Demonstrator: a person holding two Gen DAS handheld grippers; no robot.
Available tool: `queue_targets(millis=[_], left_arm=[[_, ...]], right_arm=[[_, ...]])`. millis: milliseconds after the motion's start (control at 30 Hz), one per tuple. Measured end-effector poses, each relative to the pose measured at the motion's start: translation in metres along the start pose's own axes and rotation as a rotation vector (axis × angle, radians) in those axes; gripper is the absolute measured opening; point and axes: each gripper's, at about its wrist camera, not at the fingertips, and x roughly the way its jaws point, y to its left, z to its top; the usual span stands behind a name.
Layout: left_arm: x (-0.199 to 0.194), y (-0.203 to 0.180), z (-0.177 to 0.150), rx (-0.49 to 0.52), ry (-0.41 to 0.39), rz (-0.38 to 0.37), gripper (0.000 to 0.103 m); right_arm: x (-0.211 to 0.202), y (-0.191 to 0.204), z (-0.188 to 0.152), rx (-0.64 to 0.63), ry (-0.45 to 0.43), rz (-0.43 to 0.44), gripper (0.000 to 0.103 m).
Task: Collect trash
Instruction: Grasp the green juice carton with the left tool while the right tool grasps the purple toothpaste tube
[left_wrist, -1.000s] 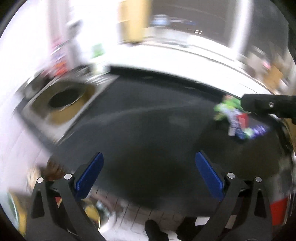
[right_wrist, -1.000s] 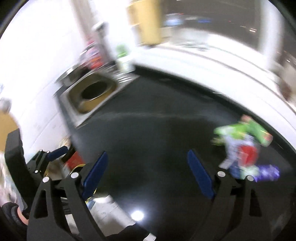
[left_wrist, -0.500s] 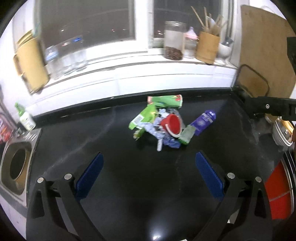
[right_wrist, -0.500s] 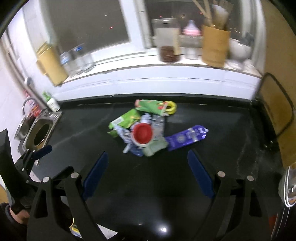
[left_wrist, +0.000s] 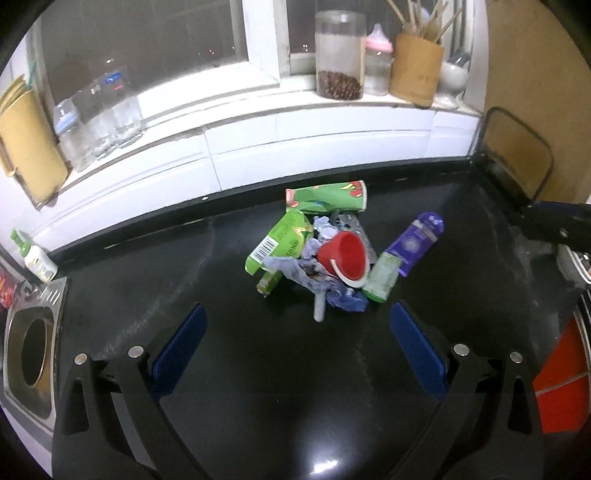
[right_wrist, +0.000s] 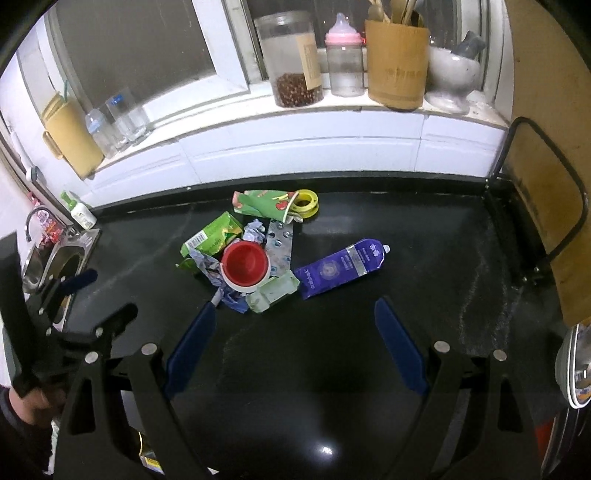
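A pile of trash lies on the black counter (left_wrist: 147, 280): a red cup (left_wrist: 345, 254) (right_wrist: 244, 263), green cartons (left_wrist: 286, 240) (right_wrist: 214, 238), a green wrapper (left_wrist: 327, 197) (right_wrist: 264, 203), crumpled blue paper (left_wrist: 314, 275), a purple pouch (left_wrist: 417, 238) (right_wrist: 341, 266), a pale green packet (left_wrist: 382, 277) (right_wrist: 273, 291), a blister pack (right_wrist: 279, 245) and a yellow tape roll (right_wrist: 304, 201). My left gripper (left_wrist: 297, 349) is open and empty, just short of the pile. My right gripper (right_wrist: 295, 345) is open and empty, in front of the pouch. The left gripper also shows at the left edge of the right wrist view (right_wrist: 74, 314).
A steel sink (left_wrist: 27, 350) (right_wrist: 55, 266) lies at the counter's left end. The windowsill holds bottles (left_wrist: 99, 118), a jar (right_wrist: 291, 59), a baby bottle (right_wrist: 343, 55), a bamboo utensil holder (right_wrist: 397, 55) and a mortar (right_wrist: 452, 74). A wire rack with a board (right_wrist: 535, 206) stands right.
Both views swung from the sink side to face the trash pile, then both grippers moved closer to it. The jaws stayed open.
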Motion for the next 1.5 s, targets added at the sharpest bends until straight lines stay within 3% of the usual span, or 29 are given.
queue_targets(millis=[400,567,833,1000,1133,1233,1300,1400,1500], left_arm=[[0.124,0.028,0.056,0.086,0.1,-0.06,0.096],[0.174,0.027,0.067,0.177,0.154,-0.095,0.096],[0.231,0.036,0.065,0.218,0.247,-0.194,0.092],[0.248,0.048,0.066,0.154,0.257,-0.256,0.079],[0.247,0.052,0.071,0.141,0.252,-0.276,0.048],[0.247,0.053,0.072,0.13,0.26,-0.265,0.047],[0.243,0.056,0.073,0.112,0.259,-0.255,0.046],[0.231,0.065,0.08,0.062,0.239,-0.243,0.045],[0.211,0.08,0.085,0.024,0.211,-0.214,0.043]], right_arm=[[0.089,-0.038,0.019,0.071,0.128,-0.054,0.085],[0.136,-0.056,0.024,0.137,0.209,-0.068,0.085],[0.197,-0.074,0.029,0.225,0.307,-0.108,0.085],[0.229,-0.085,0.036,0.313,0.341,-0.127,0.085],[0.245,-0.083,0.046,0.357,0.347,-0.126,0.081],[0.252,-0.074,0.058,0.337,0.331,-0.121,0.062],[0.255,-0.07,0.064,0.349,0.333,-0.086,0.023],[0.252,-0.062,0.07,0.314,0.327,-0.071,0.01],[0.242,-0.056,0.074,0.274,0.303,-0.06,0.009]])
